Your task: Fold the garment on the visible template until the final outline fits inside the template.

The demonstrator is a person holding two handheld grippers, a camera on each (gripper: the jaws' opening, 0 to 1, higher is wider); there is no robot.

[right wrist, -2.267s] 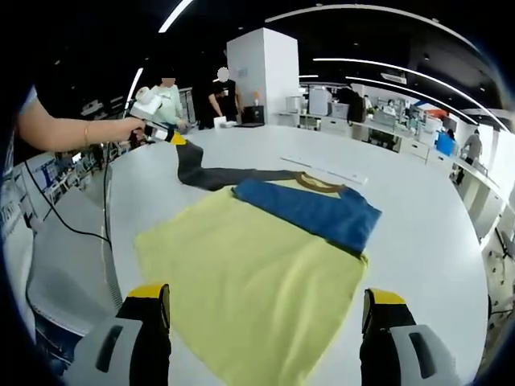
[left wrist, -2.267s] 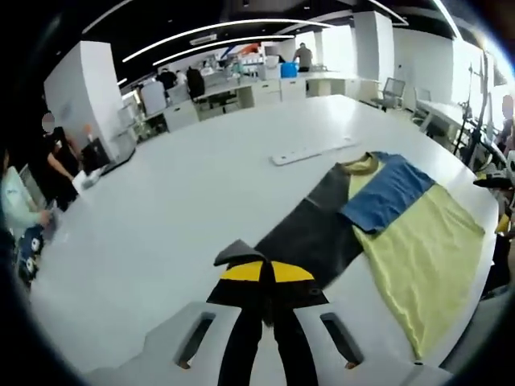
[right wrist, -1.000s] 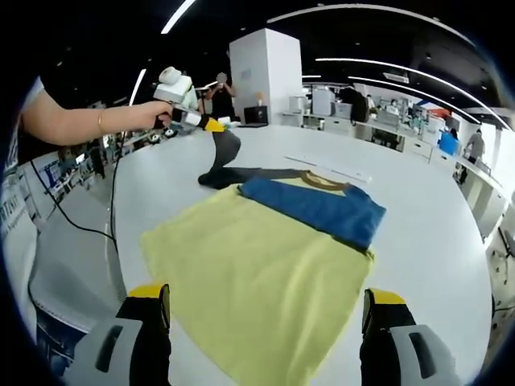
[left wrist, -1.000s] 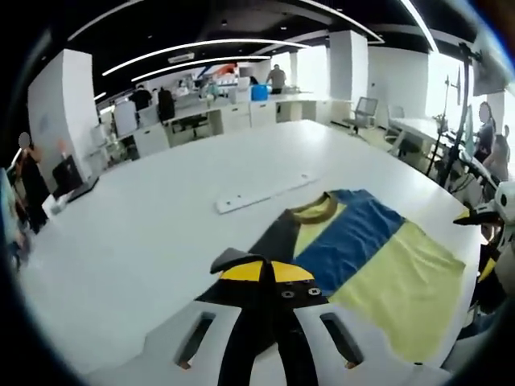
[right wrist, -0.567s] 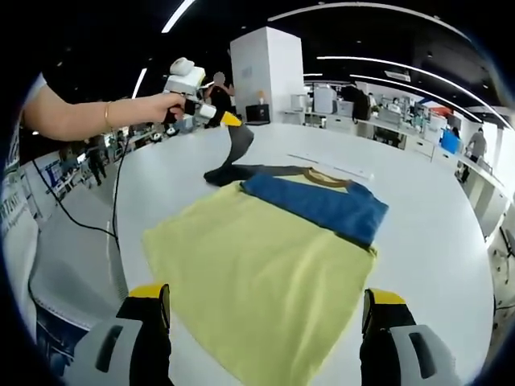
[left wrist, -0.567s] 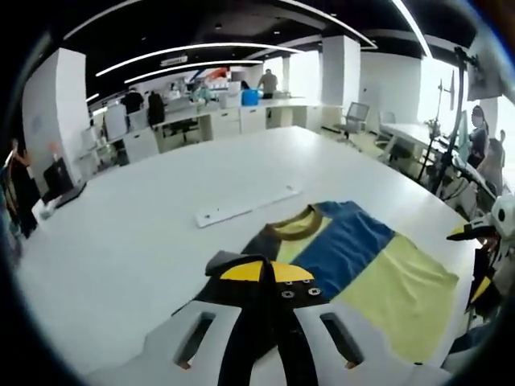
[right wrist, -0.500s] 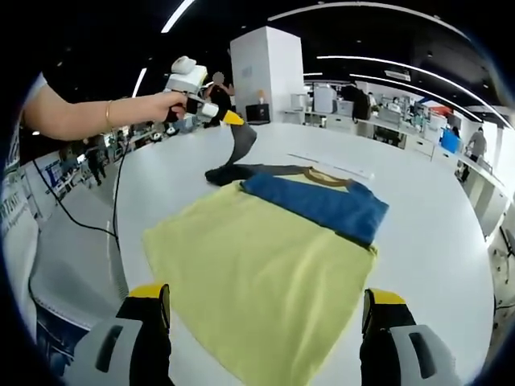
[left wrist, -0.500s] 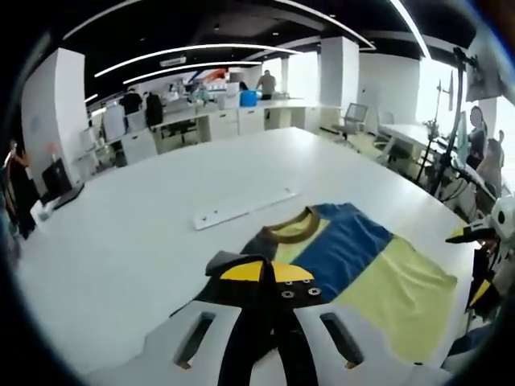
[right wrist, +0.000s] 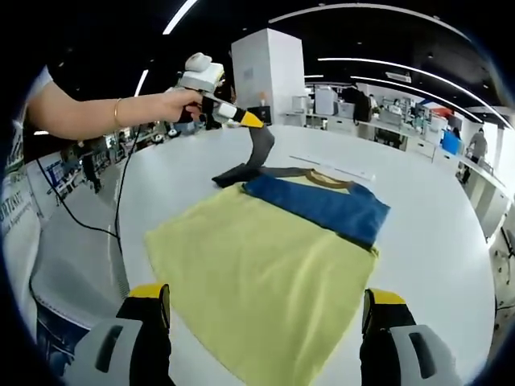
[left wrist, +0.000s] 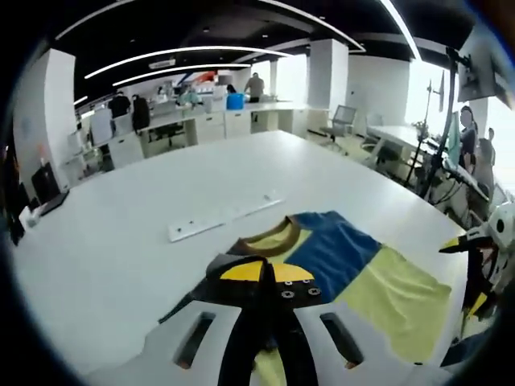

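A T-shirt with a yellow body lies flat on the white table, a blue sleeve folded across its chest near the brown collar. Its dark grey sleeve hangs lifted off the table, and my left gripper is shut on its end. In the left gripper view my left gripper pinches that dark cloth, with the blue sleeve and yellow body beyond. My right gripper stands open above the shirt's near hem, holding nothing.
A long flat white strip lies on the table just past the collar; the same white strip appears in the left gripper view. A person's arm holds the left gripper. Cables hang off the table's left edge. Desks and people stand far behind.
My left gripper has carried the dark grey sleeve up and inward toward the shirt's collar, so the sleeve now hangs off the table. The right gripper has stayed still and open.
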